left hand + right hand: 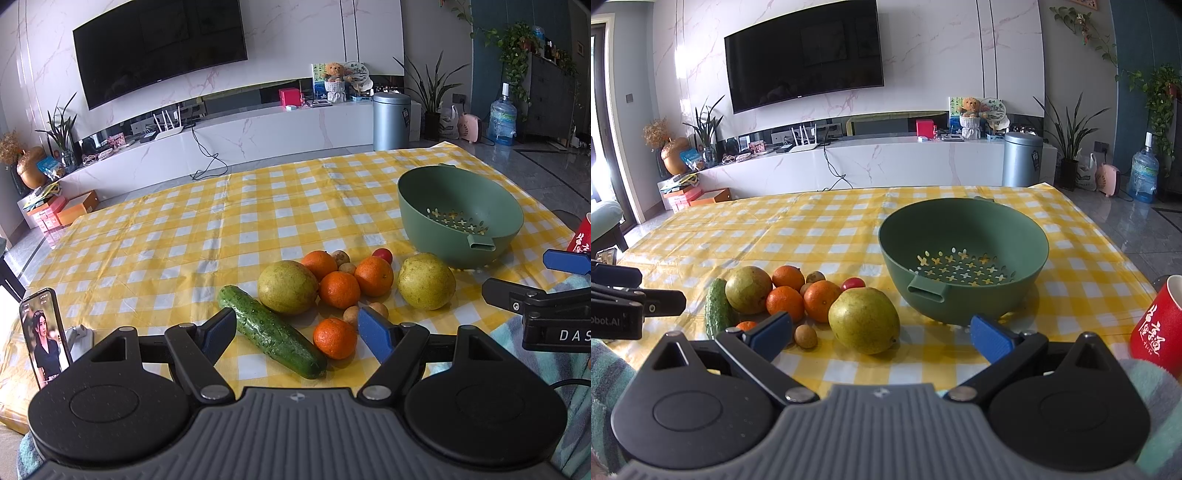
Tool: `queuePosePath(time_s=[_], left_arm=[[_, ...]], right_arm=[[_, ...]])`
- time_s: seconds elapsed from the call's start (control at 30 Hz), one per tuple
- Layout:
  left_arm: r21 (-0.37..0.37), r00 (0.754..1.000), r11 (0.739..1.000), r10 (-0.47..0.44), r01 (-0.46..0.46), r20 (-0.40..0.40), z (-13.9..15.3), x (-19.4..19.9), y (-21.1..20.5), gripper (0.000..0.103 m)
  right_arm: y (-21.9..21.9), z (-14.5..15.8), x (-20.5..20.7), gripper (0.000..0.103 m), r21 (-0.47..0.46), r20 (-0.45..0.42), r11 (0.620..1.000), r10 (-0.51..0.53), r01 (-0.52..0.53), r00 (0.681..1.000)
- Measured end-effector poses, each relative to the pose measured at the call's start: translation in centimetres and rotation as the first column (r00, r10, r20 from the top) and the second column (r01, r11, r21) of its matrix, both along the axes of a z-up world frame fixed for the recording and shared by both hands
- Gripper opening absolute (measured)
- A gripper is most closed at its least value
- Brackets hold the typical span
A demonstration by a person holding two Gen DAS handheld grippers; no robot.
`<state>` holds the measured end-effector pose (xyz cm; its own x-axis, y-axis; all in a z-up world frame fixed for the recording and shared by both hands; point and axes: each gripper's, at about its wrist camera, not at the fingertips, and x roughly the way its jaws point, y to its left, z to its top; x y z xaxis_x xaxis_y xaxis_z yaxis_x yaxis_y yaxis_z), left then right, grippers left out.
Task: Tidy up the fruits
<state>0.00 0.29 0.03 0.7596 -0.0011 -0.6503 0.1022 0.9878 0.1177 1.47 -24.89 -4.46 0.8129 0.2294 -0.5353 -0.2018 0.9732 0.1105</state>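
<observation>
A pile of produce lies on the yellow checked tablecloth: a cucumber (271,332), two yellow-green pears (288,291) (426,282), several oranges (339,290), a cherry tomato (382,254) and small brown fruits (351,314). An empty green colander bowl (424,229) (997,299) stands behind and to the right of them. My left gripper (295,317) is open, just short of the cucumber and the nearest orange (334,338). My right gripper (880,321) is open too, with the right-hand pear (864,319) ahead between its fingers, untouched.
A red paper cup (1156,325) stands at the table's right edge. A phone (44,332) is propped upright at the near left. Each gripper shows at the edge of the other's view. Beyond the table are a TV wall, a cabinet and a metal bin (1021,158).
</observation>
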Motion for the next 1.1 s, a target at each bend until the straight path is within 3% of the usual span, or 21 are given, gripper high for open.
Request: queuePosePath(time_s=[0.33, 0.93, 1.1], left_arm=[[0.009, 1.000, 1.000, -0.011, 0.011, 0.002, -0.1, 0.0, -0.1, 0.088], [-0.035, 0.997, 0.998, -0.051, 0.049, -0.056, -0.9, 2.3, 0.7, 0.083], [-0.069, 0.996, 0.997, -0.035, 0.029, -0.083, -1.5, 3.6, 1.2, 0.077]], right_arm=[[0.0, -0.3, 0.0, 0.099, -0.007, -0.010, 1.000, 0.002, -0.002, 1.000], [1.7, -1.3, 3.2, 0.099, -0.045, -0.155, 0.999, -0.036, 0.029, 0.987], [2.4, -1.9, 4.4, 0.089, -0.028, -0.187, 0.999, -0.022, 0.017, 0.982]])
